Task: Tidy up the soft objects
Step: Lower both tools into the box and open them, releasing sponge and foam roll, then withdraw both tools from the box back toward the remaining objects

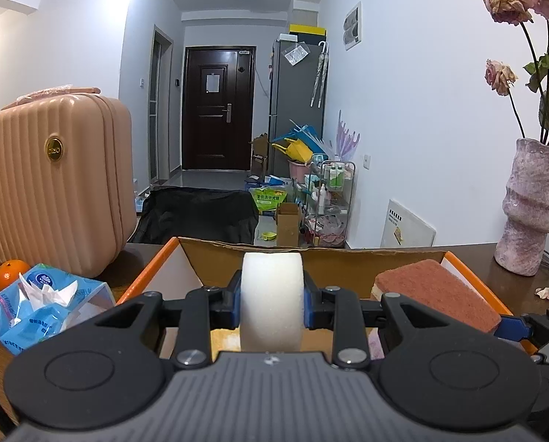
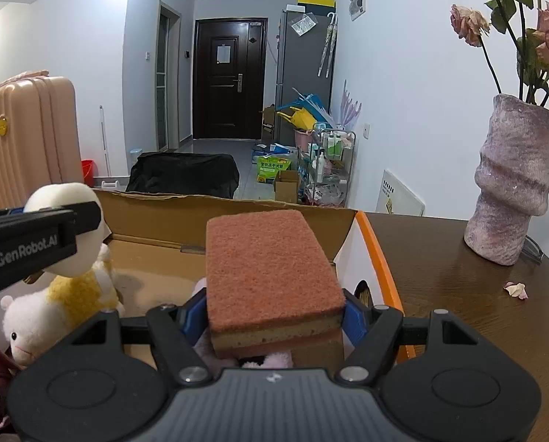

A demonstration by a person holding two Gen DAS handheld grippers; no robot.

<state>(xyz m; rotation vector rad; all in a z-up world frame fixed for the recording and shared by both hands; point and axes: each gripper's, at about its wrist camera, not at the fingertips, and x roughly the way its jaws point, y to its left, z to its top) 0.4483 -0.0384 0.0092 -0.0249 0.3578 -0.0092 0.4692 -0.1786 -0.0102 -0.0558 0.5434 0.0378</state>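
Note:
My left gripper is shut on a white foam sponge, held upright over the open cardboard box with orange edges. My right gripper is shut on a brown scouring sponge with a yellow layer, above the same box. In the left wrist view that brown sponge shows at the right. The left gripper and its white sponge appear at the left in the right wrist view. A white and yellow plush alpaca lies in the box, and something pink and plush shows under the brown sponge.
The box stands on a dark wooden table. A pink ribbed case, a tissue pack and an orange are at the left. A pink vase with dried roses stands at the right, petals lying near it.

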